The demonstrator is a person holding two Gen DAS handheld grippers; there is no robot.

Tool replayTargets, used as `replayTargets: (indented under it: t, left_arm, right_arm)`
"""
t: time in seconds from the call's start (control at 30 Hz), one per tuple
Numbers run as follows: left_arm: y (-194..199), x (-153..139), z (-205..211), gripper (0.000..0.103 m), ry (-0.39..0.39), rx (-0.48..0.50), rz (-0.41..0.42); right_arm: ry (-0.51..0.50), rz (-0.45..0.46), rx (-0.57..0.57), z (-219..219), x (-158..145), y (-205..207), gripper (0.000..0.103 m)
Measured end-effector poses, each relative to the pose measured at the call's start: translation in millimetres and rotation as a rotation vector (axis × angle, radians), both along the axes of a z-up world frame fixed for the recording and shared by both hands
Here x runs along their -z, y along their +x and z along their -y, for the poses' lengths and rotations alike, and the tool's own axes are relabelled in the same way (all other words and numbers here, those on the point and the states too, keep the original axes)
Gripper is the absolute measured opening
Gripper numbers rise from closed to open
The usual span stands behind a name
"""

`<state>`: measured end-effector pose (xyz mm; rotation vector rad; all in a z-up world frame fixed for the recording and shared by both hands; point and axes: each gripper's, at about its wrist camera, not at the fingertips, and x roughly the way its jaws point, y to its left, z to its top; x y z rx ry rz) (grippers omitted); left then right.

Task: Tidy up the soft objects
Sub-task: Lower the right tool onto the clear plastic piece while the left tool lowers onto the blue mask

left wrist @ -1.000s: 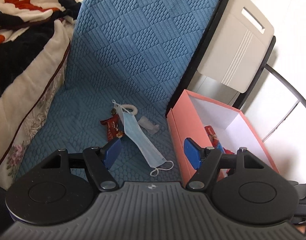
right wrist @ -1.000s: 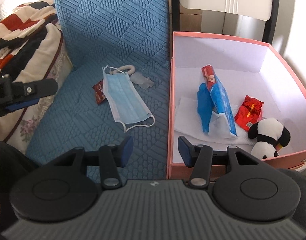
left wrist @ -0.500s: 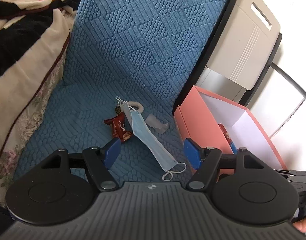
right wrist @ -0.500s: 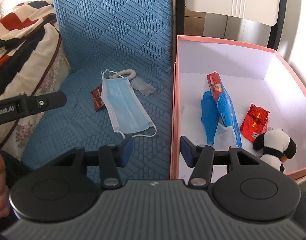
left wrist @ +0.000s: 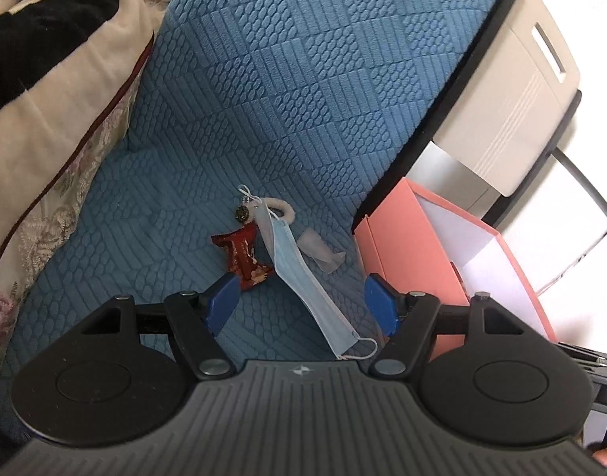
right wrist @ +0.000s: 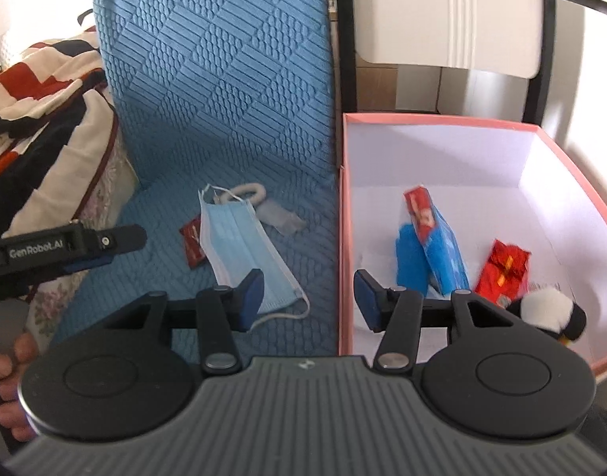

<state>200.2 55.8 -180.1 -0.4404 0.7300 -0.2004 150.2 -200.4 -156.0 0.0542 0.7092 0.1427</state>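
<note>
Left claw (left wrist: 299, 297): jaws stood wide apart, empty, low over the blue quilted seat cushion (left wrist: 164, 246) at lower centre of the left wrist view.

Right claw (right wrist: 308, 297): jaws apart, nothing between the pads, straddling the near left wall of the pink box (right wrist: 345, 261).

Face mask (left wrist: 299, 273): pale blue, lying flat on the cushion at centre frame, one ear loop trailing toward the lower right.

Red wrapper (left wrist: 244, 256): on the cushion just left of the mask, partly tucked beneath its edge.

Fuzzy white ring (left wrist: 281, 208): at the mask's far end, touching it.

Clear plastic scrap (left wrist: 321, 252): just right of the mask.

Pink box contents, right half of the right wrist view: blue tissue pack (right wrist: 434, 250) standing tilted; red packet (right wrist: 501, 269) to its right; panda plush (right wrist: 553, 311) at lower right by the near wall.

Patterned blanket (right wrist: 37, 119): heaped at left edge.

Person's fingers (right wrist: 14, 373): lower left corner, on the left claw's handle.
</note>
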Motion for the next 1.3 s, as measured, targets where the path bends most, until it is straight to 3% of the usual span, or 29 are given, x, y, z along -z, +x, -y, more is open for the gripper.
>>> replayTargets:
  t: [0.47, 0.93, 1.3]
  left_arm:
    - [36.6, 13.6, -17.7, 0.074, -0.06, -0.061, -0.055]
    - [69.8, 32.3, -21.3, 0.074, -0.099, -0.088, -0.117]
    - [104.5, 51.3, -23.9, 0.073, -0.123, -0.111, -0.165]
  right_arm:
    - [-0.034, 0.063, -0.142, -42.2, 8.5, 57.9, 0.053]
    - [0.001, -0.027, -0.197, -61.1, 38.6, 114.5, 0.052]
    - [-0.043, -0.104, -0.182, -83.3, 56.6, 169.2, 0.052]
